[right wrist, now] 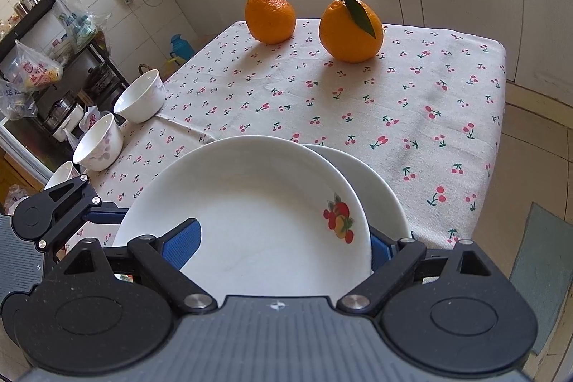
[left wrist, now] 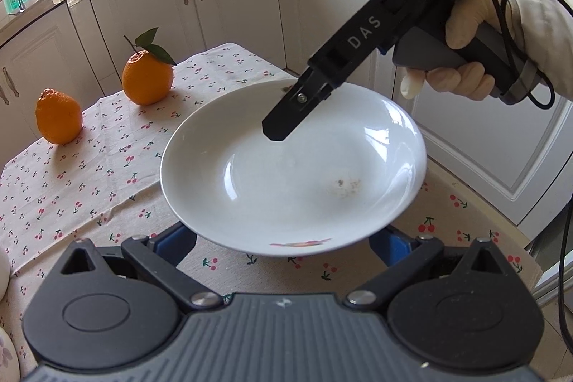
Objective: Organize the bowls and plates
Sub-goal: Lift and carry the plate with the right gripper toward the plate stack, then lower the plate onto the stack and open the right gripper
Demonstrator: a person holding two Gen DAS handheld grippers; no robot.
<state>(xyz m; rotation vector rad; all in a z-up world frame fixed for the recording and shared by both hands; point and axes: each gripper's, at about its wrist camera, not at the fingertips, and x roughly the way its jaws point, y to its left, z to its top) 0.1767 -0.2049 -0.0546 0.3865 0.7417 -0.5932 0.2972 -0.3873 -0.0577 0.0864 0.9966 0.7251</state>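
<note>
Left wrist: my left hand-held gripper (left wrist: pixel 283 240) is grasping a white plate (left wrist: pixel 293 167) above the cherry-print desk (left wrist: pixel 89 167); right hand-held gripper (left wrist: pixel 275 131) is hovering over it | Right wrist: jaws are clenching a fruit-printed plate (right wrist: pixel 250 210) overlapping another; three bowls (right wrist: pixel 141 95) are sitting left, two oranges (right wrist: pixel 351 31) beyond.

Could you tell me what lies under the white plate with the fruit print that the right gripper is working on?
A second white plate sits directly beneath the fruit-print plate, its rim peeking out on the right. Below that is the cherry tablecloth. Whether more plates lie underneath is hidden.
</note>
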